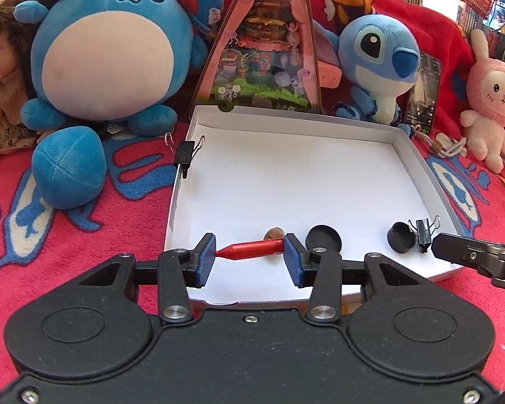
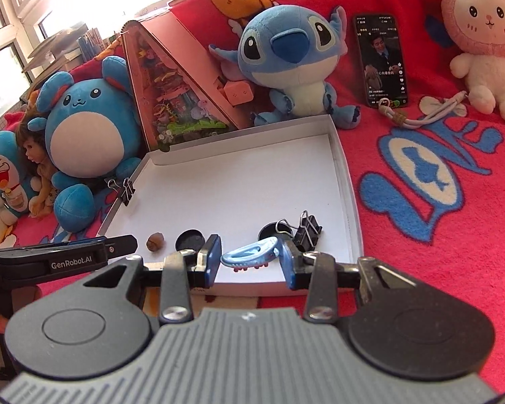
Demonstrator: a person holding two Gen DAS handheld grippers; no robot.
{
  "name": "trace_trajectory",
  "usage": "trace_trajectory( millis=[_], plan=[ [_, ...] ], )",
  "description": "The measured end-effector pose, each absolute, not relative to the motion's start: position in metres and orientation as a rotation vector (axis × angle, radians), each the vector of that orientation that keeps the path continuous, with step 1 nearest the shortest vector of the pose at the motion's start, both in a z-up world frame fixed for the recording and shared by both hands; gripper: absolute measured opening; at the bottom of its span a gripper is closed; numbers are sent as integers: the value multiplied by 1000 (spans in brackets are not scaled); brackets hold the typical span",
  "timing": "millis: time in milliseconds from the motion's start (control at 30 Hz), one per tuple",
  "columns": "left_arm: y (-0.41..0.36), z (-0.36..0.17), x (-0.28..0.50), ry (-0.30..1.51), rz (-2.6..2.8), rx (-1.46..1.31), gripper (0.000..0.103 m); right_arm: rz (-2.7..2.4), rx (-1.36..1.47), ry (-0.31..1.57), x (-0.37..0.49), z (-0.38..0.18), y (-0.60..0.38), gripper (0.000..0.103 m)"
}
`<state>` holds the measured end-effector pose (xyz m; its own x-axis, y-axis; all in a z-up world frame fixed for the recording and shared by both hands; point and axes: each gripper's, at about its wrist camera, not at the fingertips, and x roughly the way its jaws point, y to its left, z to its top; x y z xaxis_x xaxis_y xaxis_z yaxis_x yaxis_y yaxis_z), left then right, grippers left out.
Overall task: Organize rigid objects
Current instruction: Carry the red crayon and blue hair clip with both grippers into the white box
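Over the near edge of a shallow white box lid (image 1: 417, 165), the left gripper (image 1: 249, 252) clamps a red crayon-like stick (image 1: 250, 249) lengthwise while the right gripper (image 2: 250, 259) pinches a small blue toy boot (image 2: 250, 255), both apparently poised for placing inside.

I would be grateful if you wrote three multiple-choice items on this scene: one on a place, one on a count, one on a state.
1. Where does the nut lie?
A. in the white tray
B. on the red blanket
C. on the phone

2. How many binder clips show?
A. one
B. two
C. four

3. What does the left gripper hold?
A. nothing
B. a black cap
C. a red crayon

Answers: 1 A, the nut rests on the tray floor near its front edge. 2 B, one clip sits on the tray's left wall, another clip stands beside the cap. 3 C, the crayon spans the gap between both pads.
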<state>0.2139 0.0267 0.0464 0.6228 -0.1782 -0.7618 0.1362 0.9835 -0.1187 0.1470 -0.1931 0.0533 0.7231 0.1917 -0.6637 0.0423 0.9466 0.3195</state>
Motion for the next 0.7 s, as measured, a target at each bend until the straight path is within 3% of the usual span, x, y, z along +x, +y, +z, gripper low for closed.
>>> trace_trajectory(
  millis=[700],
  plan=[
    [22, 35, 233, 900, -195, -27, 42, 61, 345, 885, 203, 29, -160, 43]
  ],
)
